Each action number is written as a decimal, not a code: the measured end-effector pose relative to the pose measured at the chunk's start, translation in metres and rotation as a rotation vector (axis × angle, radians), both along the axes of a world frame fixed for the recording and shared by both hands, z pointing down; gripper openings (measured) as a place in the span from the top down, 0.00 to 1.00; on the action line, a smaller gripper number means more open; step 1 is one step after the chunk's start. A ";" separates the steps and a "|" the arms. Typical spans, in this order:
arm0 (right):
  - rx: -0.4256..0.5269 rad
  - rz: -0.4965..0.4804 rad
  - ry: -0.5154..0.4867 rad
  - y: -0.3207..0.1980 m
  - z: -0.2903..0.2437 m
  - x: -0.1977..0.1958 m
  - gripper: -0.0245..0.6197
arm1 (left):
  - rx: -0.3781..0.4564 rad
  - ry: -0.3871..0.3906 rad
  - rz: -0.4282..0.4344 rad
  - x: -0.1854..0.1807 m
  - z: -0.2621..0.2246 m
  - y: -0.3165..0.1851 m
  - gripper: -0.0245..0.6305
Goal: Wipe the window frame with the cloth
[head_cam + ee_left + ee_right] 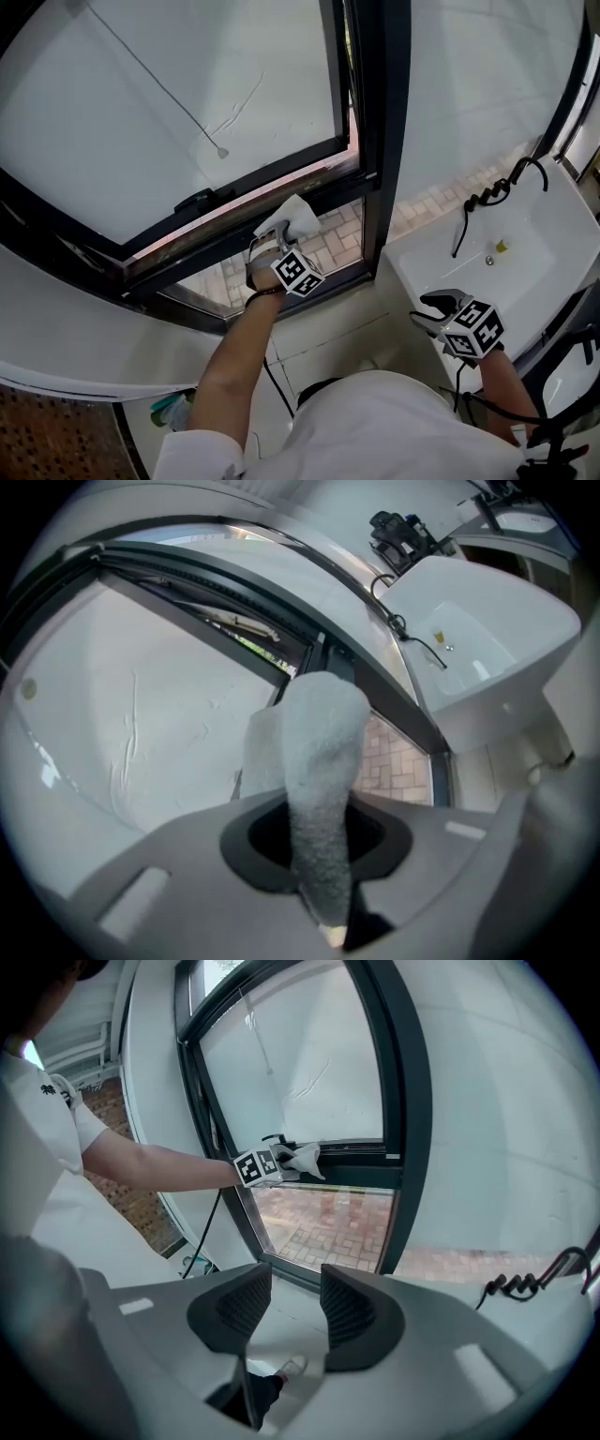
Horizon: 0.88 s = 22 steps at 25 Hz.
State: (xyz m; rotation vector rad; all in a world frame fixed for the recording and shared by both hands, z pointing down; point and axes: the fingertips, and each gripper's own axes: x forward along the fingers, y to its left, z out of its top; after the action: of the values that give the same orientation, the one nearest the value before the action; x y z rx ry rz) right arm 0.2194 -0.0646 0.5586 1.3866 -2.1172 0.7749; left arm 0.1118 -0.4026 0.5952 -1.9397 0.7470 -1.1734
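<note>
A white cloth (292,218) is pressed against the dark horizontal bar of the window frame (216,232), close to the upright post (380,141). My left gripper (272,238) is shut on the cloth. In the left gripper view the cloth (319,752) fills the gap between the jaws of the left gripper (319,832) and hides the frame behind it. My right gripper (439,302) hangs open and empty at the lower right, over the sink's near edge. In the right gripper view the right gripper (296,1305) faces the window, where the left gripper (279,1160) holds the cloth (307,1159).
A white sink (553,225) stands at the right with a coiled black cable (492,195) above its basin. The tilted glass sash (169,103) lies up and left of the cloth. Brick paving (328,248) shows through the lower pane. A black cord (274,380) runs down the wall below.
</note>
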 end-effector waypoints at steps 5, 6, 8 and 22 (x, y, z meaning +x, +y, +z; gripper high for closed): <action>-0.004 0.077 -0.004 0.024 0.001 0.031 0.71 | -0.015 -0.013 0.049 0.066 0.003 0.011 0.82; -0.007 0.093 -0.008 0.029 0.002 0.036 0.71 | -0.015 -0.015 0.062 0.080 0.003 0.013 0.82; -0.013 0.123 -0.015 0.039 0.005 0.046 0.71 | -0.017 -0.022 0.094 0.107 0.005 0.018 0.82; -0.019 0.302 -0.045 0.090 0.015 0.094 0.71 | -0.043 -0.049 0.180 0.187 0.011 0.035 0.82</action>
State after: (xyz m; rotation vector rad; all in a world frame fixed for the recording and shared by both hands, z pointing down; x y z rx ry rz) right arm 0.3134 0.0258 0.5734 1.7174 -1.9510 0.9463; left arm 0.2984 -0.3673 0.6066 -1.9616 0.5141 -1.1305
